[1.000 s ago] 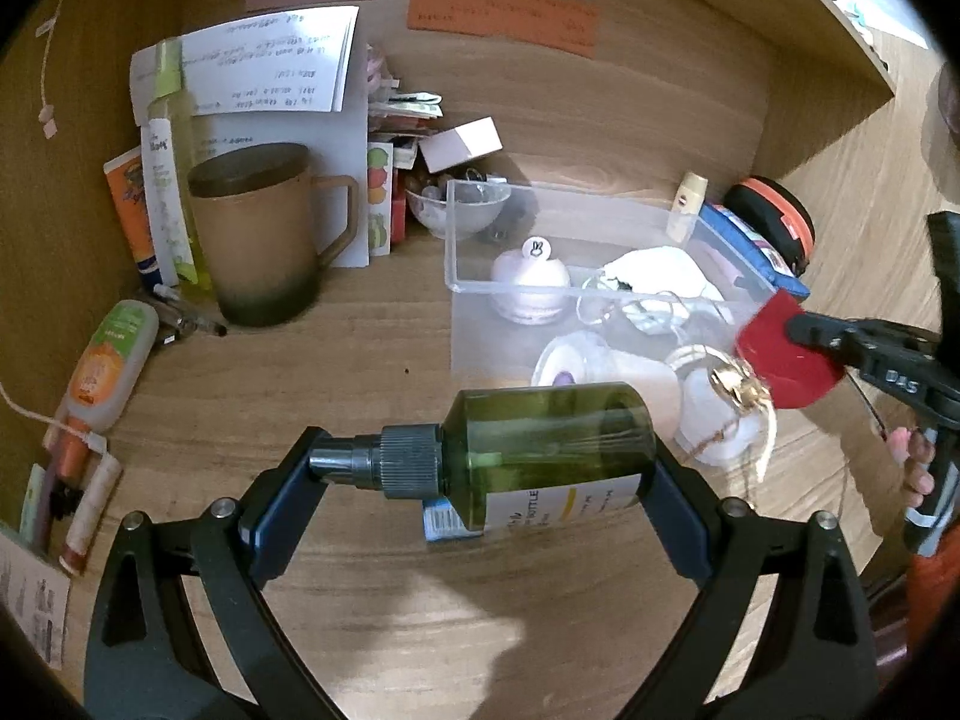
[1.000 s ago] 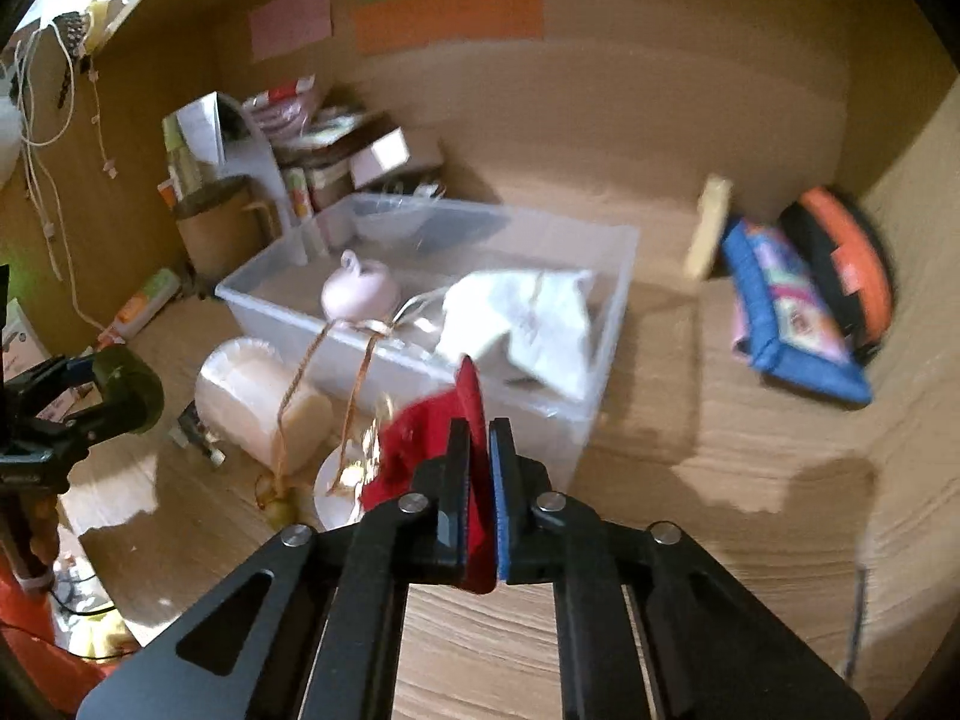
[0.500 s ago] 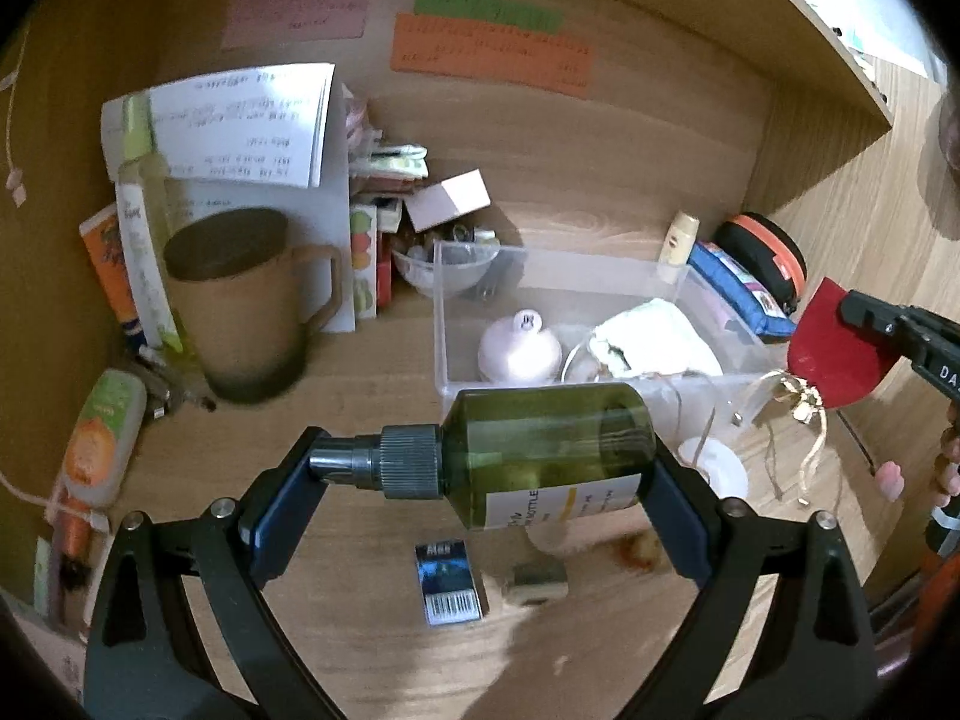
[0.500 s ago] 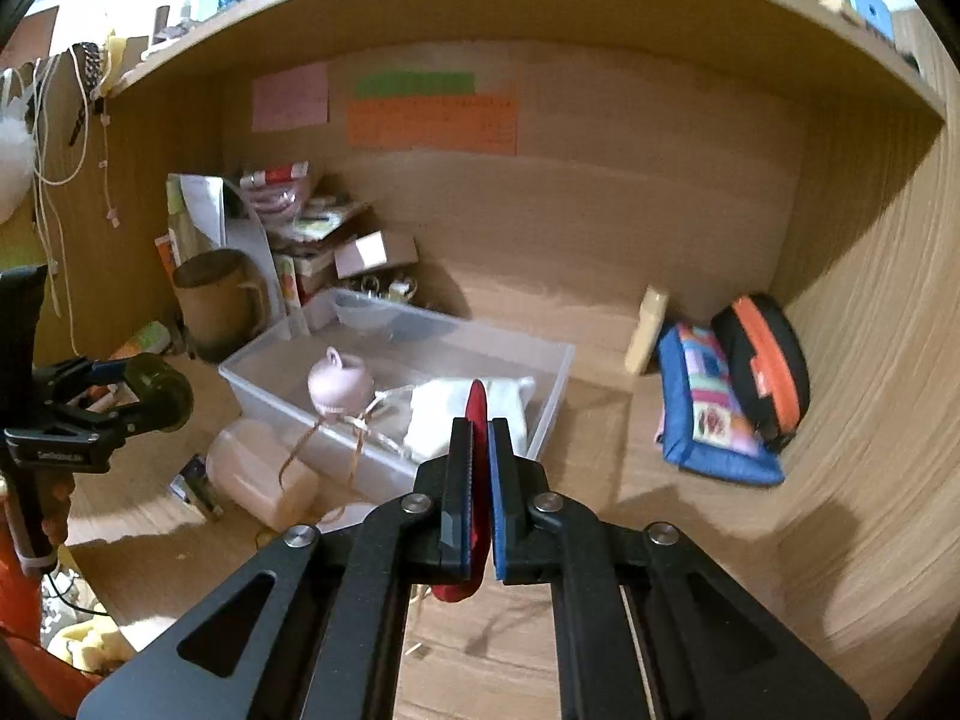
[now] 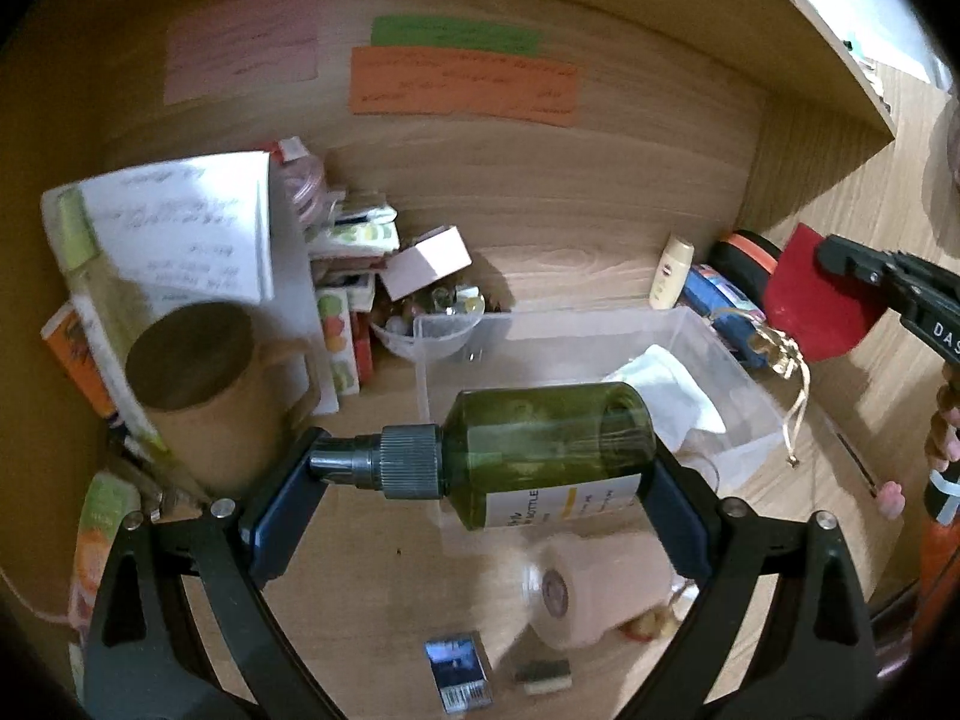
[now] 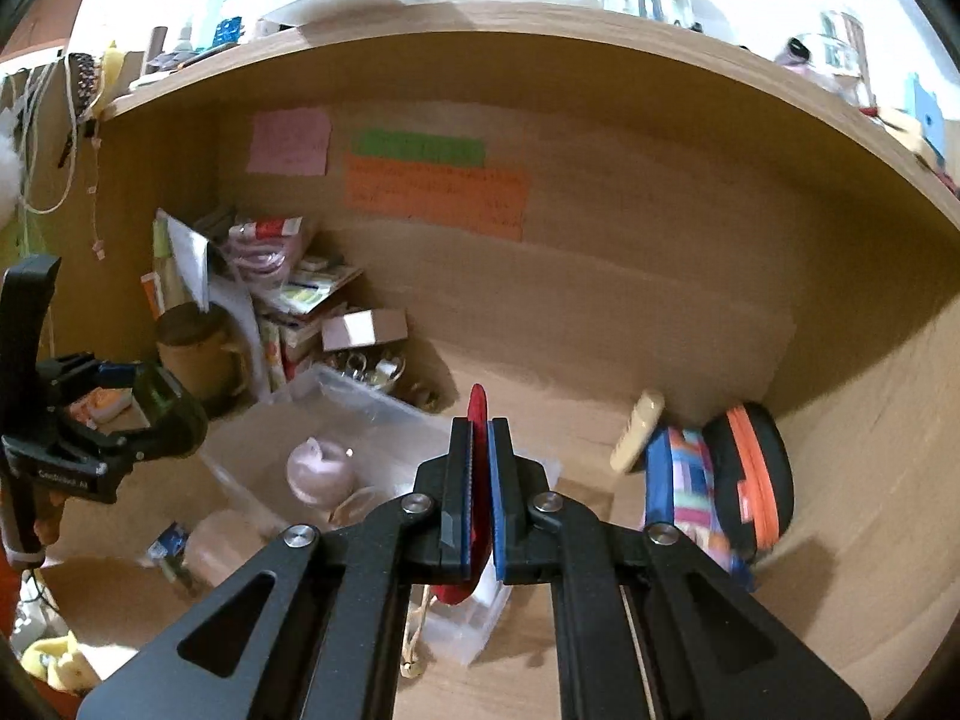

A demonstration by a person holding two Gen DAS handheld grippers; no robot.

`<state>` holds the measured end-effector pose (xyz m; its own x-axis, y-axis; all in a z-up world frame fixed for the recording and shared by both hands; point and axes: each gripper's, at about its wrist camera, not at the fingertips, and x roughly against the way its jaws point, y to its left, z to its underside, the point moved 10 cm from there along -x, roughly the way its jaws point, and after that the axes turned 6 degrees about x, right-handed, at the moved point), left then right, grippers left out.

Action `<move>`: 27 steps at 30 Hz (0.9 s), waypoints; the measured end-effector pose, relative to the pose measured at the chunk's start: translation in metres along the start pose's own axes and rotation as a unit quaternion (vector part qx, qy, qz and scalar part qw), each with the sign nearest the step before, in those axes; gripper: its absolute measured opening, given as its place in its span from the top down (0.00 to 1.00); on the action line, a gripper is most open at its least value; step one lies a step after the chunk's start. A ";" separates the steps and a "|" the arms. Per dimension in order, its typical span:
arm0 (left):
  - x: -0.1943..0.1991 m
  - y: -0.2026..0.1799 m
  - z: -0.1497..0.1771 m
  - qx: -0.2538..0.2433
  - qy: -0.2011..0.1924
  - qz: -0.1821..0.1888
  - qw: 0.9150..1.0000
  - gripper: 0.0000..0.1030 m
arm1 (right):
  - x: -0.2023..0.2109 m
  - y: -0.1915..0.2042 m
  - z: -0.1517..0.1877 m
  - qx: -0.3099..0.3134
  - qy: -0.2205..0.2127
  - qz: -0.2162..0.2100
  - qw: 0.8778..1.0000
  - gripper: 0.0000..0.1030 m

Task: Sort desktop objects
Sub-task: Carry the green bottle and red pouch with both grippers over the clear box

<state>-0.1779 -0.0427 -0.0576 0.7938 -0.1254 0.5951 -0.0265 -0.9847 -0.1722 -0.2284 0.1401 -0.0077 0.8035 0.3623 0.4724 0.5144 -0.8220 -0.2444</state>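
Both hands are loaded and held up above the clutter. The left gripper (image 5: 480,468) has its fingers spread wide around a green spray bottle (image 5: 543,459), gripped end to end: the nozzle cap presses one pad, the bottle's base the other, so it lies sideways in the air. Below and beyond it sits the clear plastic bin (image 5: 729,360) on the wooden tabletop (image 5: 372,570), already containing a white cloth (image 5: 666,384) and, seen from the right wrist view, a small pink round jar (image 6: 318,468).

The right gripper (image 6: 478,492) is pinched nearly closed on a thin red tag (image 5: 819,300), which hangs over the bin's right end with a gold cord (image 5: 795,396) trailing down from it. Loose things are left on the tabletop near the bin's front: a pale roll (image 5: 591,591), a small blue box (image 5: 459,678) and a small dark block (image 5: 543,675). A brown mug (image 5: 204,390) and stacked papers (image 5: 198,228) crowd the left corner; a colourful pouch (image 6: 690,480) leans at the right.

My reading is that this is the carry stage: two items lifted, neither yet dropped. The bin looks the likely destination for both. The bottle would need lowering over the open middle of the bin, clear of the jar and cloth, before the fingers spread further. The tag needs the cord gathered inside the wall first, or it may snag on the rim.
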 end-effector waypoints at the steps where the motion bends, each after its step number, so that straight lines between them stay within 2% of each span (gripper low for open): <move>1: -0.004 -0.002 -0.004 -0.003 0.002 0.001 1.000 0.06 | -0.004 0.000 -0.003 0.000 -0.001 0.000 1.000 0.96; 13: -0.051 -0.014 -0.030 -0.013 0.034 0.019 0.999 0.06 | -0.059 0.008 -0.008 -0.022 0.013 -0.036 0.999 0.96; 21: -0.092 -0.018 -0.026 -0.009 0.069 0.017 0.997 0.06 | -0.097 0.014 0.015 -0.040 0.047 -0.068 0.996 0.96; 27: -0.119 -0.019 -0.022 -0.011 0.091 0.007 0.996 0.06 | -0.114 0.020 0.032 -0.031 0.066 -0.078 0.994 0.96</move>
<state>-0.2854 -0.0119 -0.1081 0.6694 -0.1570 0.7261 -0.0515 -0.9849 -0.1655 -0.3003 0.0968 -0.0938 0.6666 0.4307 0.6084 0.6070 -0.7874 -0.1076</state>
